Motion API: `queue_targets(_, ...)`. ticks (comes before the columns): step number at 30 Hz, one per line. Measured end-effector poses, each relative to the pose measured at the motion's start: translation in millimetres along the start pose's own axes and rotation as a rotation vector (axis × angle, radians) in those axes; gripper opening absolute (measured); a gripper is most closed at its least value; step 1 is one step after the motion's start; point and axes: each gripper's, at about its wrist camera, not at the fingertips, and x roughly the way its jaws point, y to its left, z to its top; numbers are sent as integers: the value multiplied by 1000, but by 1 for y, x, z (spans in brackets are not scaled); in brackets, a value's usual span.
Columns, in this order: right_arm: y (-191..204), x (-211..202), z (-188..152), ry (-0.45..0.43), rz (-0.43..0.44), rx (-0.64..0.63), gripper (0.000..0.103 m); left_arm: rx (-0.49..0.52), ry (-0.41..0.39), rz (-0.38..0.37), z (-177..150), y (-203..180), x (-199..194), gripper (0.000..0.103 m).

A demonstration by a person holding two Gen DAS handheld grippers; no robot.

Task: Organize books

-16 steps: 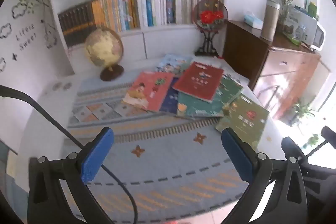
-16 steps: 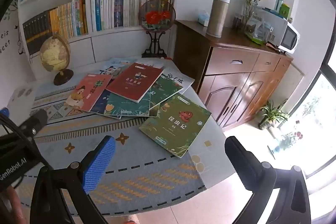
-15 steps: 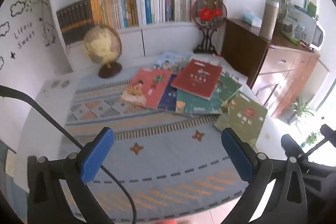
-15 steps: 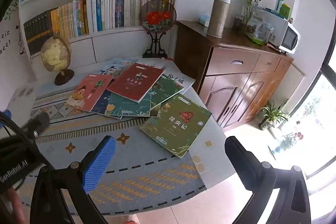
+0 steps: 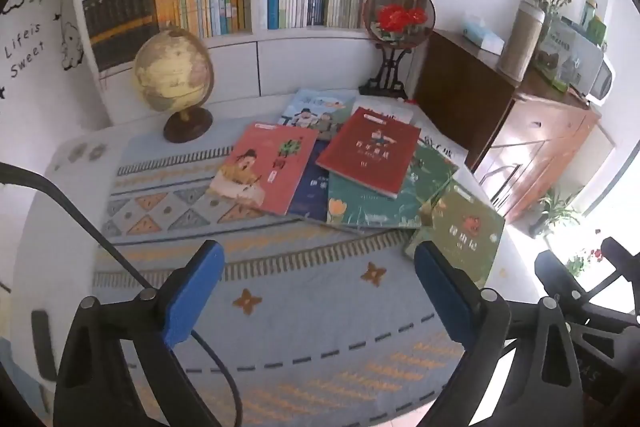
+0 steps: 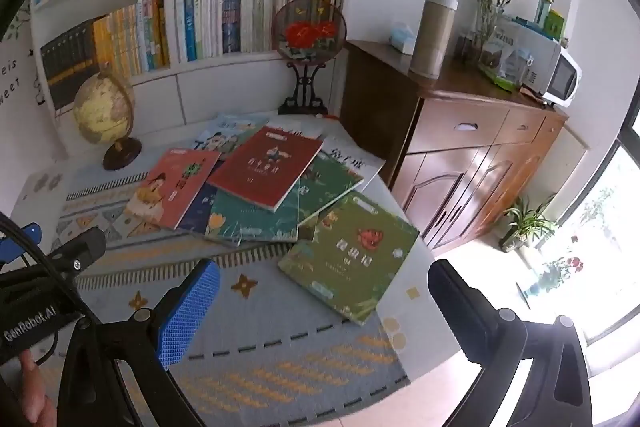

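Several thin books lie fanned out on a patterned tablecloth (image 5: 280, 259) (image 6: 256, 311). A dark red book (image 5: 370, 151) (image 6: 266, 167) tops the pile. A pink book (image 5: 266, 167) (image 6: 174, 187) lies at its left, a teal one (image 5: 368, 205) (image 6: 252, 217) beneath it. A green book (image 5: 466, 229) (image 6: 352, 257) rests apart at the right, near the table's edge. My left gripper (image 5: 318, 293) hangs open above the cloth, short of the pile. Also open and empty, my right gripper (image 6: 322, 311) hovers just before the green book.
A globe (image 5: 172, 75) (image 6: 105, 109) stands at the table's back left, a fan ornament (image 5: 398, 13) (image 6: 308, 33) at the back. Behind is a white bookshelf (image 5: 256, 39) filled with books. A wooden cabinet (image 6: 472, 155) stands right of the table.
Both views have crept slightly closer to the pile; the books sit a little lower and nearer. Both grippers stay open.
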Motion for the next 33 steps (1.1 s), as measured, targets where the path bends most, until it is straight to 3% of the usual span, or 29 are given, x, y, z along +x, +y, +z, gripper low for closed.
queue_targets(7,17,20,31,-18,-7,11,103,54,-40,36,23,5,13,96)
queue_targets(16,47,54,55,5,3,4,103,22,-65,45,53,30,35,96)
queue_targets(29,62,72,65,34,-28,32,103,38,-16,-9,61,34,59,96)
queue_targets(33,62,75,65,41,-45,33,103,33,18,6,57,31,68,96)
